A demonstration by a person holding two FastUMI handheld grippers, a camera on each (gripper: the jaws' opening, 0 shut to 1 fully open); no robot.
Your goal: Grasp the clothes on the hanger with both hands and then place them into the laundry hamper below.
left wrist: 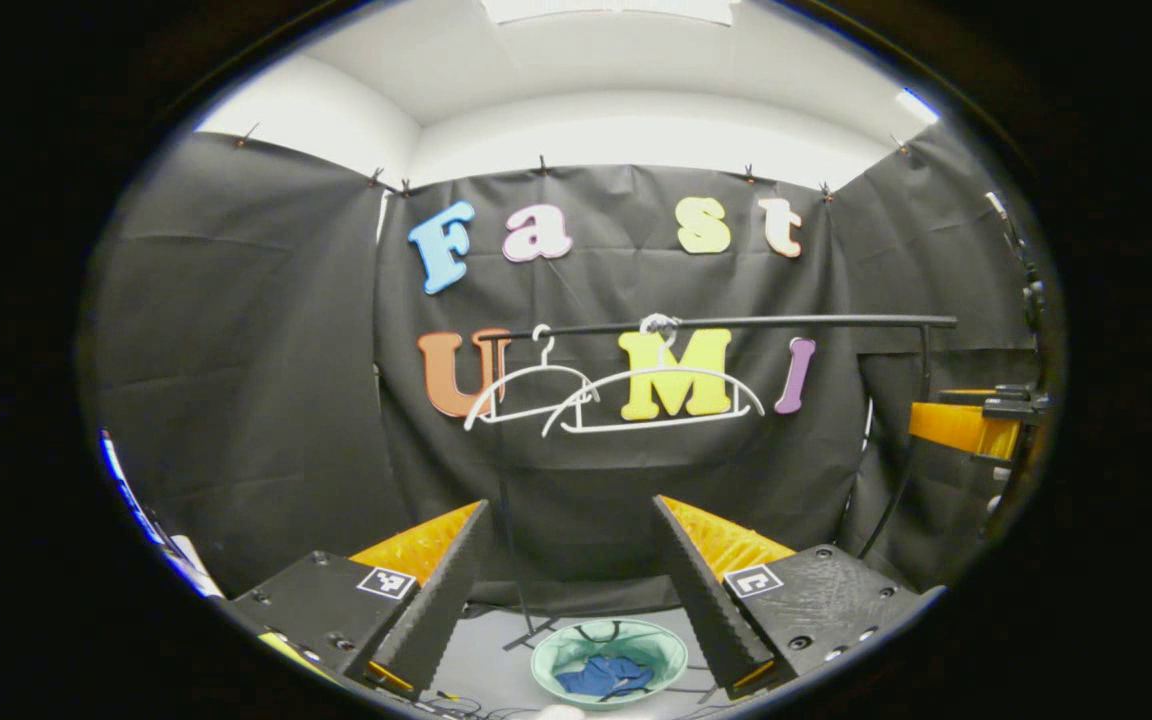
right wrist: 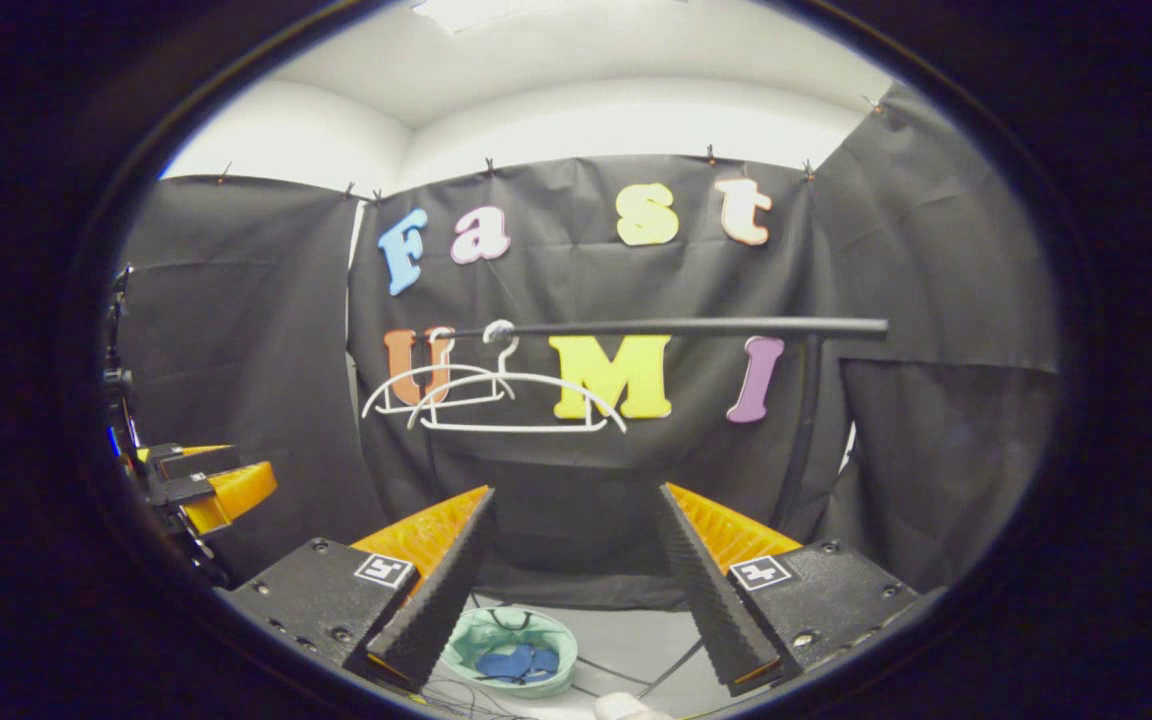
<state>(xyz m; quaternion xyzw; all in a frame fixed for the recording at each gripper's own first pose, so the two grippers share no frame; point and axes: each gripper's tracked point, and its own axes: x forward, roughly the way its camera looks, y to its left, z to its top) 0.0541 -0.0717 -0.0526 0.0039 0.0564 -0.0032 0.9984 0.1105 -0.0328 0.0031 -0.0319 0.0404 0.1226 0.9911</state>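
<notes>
Pale floor [left wrist: 496, 660] carries the green hamper [left wrist: 608, 655] and cables [left wrist: 681, 690].

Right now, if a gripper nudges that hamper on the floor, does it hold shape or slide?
The hamper looks thin-walled, likely soft and light, so it would probably slide or dent. Only the blue clothes weigh it down. Both grippers hang open above.

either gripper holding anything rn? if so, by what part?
Nothing held. Left gripper and right gripper are both open with bare gaps. Blue clothes lie in the hamper; the hangers are bare.

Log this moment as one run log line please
stage: clothes in hamper | hangers bare on rail | left gripper open, empty | right gripper open, empty
</notes>
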